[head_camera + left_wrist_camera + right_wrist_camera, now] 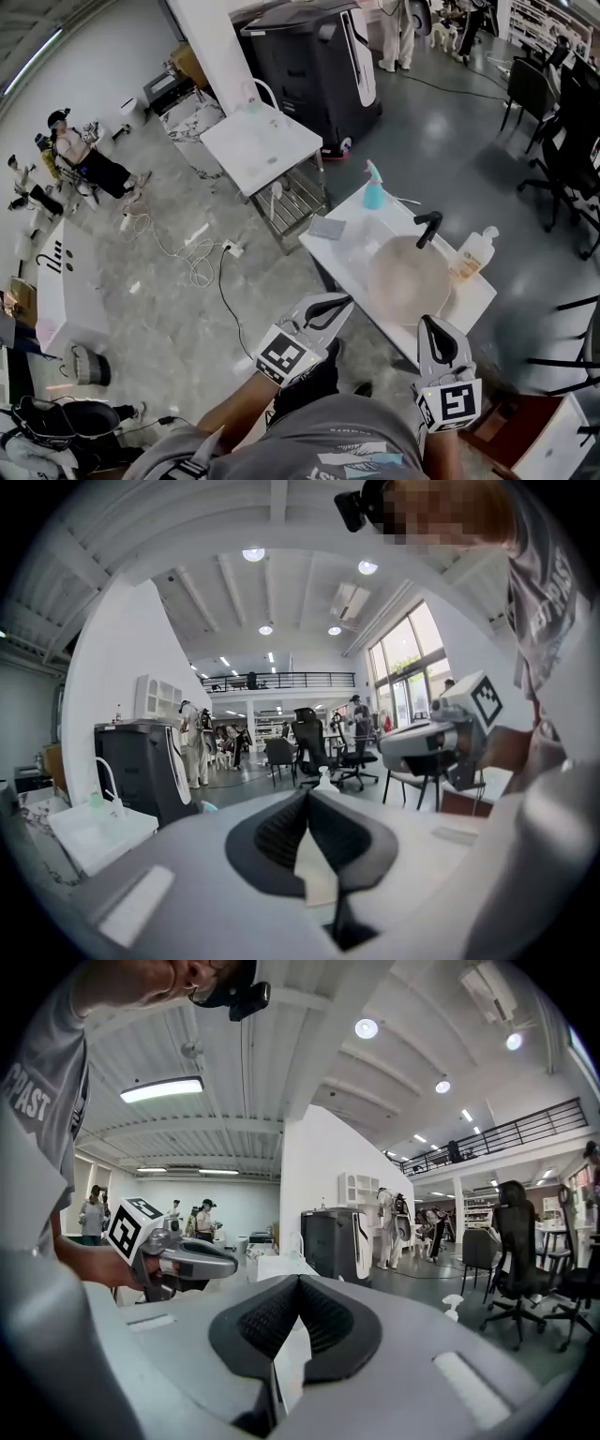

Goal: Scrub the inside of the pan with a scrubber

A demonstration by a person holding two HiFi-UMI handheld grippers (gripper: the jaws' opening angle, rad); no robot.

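One pan (409, 278) sits mouth-up on the white table (349, 251), its pale inside bare. Its black handle (428, 228) points away from the person, toward the table's far edge. A flat grey scrubber (327, 228) lies to its left, apart from it. A blue spray bottle (374, 187) stands beyond, and a pump bottle (473, 253) stands just beside the pan's right rim. Nearer the person, the left claw (339, 302) and the right claw (429, 324) are both closed on nothing, short of the table.
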